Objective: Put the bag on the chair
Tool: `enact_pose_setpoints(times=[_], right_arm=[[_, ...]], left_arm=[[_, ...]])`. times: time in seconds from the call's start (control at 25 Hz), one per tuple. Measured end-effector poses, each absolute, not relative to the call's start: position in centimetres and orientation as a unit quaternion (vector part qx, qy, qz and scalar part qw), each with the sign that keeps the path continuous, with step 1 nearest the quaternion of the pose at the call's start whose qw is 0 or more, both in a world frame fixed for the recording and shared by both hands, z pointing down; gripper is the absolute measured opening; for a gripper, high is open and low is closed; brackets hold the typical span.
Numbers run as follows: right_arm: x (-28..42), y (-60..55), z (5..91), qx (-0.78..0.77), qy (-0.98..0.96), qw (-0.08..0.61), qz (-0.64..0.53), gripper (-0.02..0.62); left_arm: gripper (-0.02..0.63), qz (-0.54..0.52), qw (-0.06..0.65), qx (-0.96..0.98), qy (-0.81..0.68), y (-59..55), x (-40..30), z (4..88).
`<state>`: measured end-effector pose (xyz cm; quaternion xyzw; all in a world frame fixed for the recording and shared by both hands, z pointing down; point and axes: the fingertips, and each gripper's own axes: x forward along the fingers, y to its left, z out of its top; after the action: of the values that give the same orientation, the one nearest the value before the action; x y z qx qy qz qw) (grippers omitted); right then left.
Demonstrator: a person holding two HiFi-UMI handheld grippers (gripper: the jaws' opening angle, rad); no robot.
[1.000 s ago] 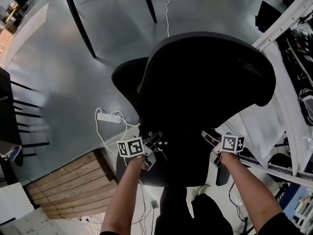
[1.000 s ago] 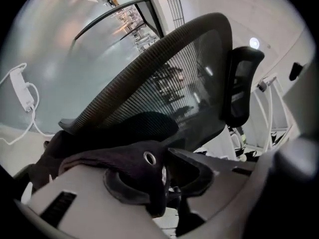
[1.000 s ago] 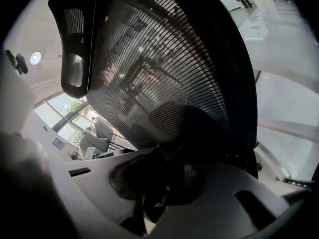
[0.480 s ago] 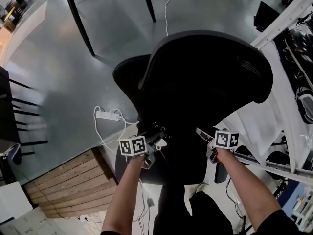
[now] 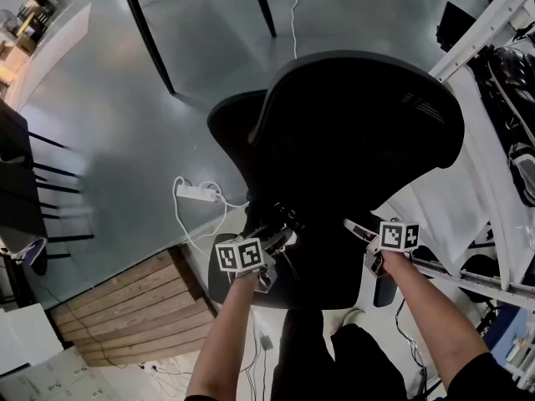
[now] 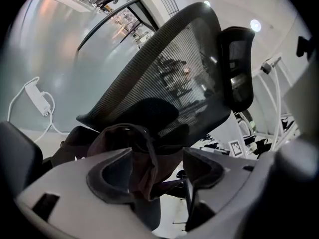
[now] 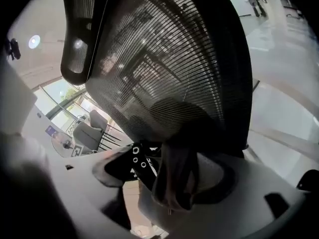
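**Condition.** Both grippers have just been opening, and both now stand wide. In the left gripper view, the left gripper (image 6: 157, 168) has its jaws well apart. A fold of the bag (image 6: 127, 141) lies between them, resting against one pad with a clear gap to the other. In the right gripper view, the right gripper (image 7: 169, 176) is likewise spread. A hanging fold of bag fabric sits between its jaws, next to one pad and apart from the other. Neither gripper clamps anything.

**Location of the bag.** It lies low on the chair (image 5: 359, 124), at the foot of the mesh back (image 6: 164, 78). The gripper views show dark maroon cloth bunched in front of the mesh. In the head view, both grippers reach over the seat (image 5: 326, 278) from the near side, the left one (image 5: 280, 237) and the right one (image 5: 355, 226) well apart. There the bag is dark on dark and cannot be told from the seat.

**Meaning for the task.** Judge the release as made. The bag's weight appears to be on the seat, so placement is at or near completion.

**Caution.** Fabric is lying inside both open jaws. Draw each gripper straight back toward yourself, keeping the jaws spread. A fold caught on a pad could drag the bag off the seat edge.
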<state>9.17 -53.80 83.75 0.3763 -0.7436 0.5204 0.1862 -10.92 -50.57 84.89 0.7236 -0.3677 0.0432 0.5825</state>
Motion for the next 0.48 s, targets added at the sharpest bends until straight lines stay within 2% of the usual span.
enact_pose_setpoints(times=[0.48], right_arm=[[11.7, -52.1, 81.5, 0.404, -0.746, 0.179, 0.498, 0.356]], left_arm=[[0.293, 0.025, 0.576, 0.731, -0.365, -46.4, -9.6, 82.2]])
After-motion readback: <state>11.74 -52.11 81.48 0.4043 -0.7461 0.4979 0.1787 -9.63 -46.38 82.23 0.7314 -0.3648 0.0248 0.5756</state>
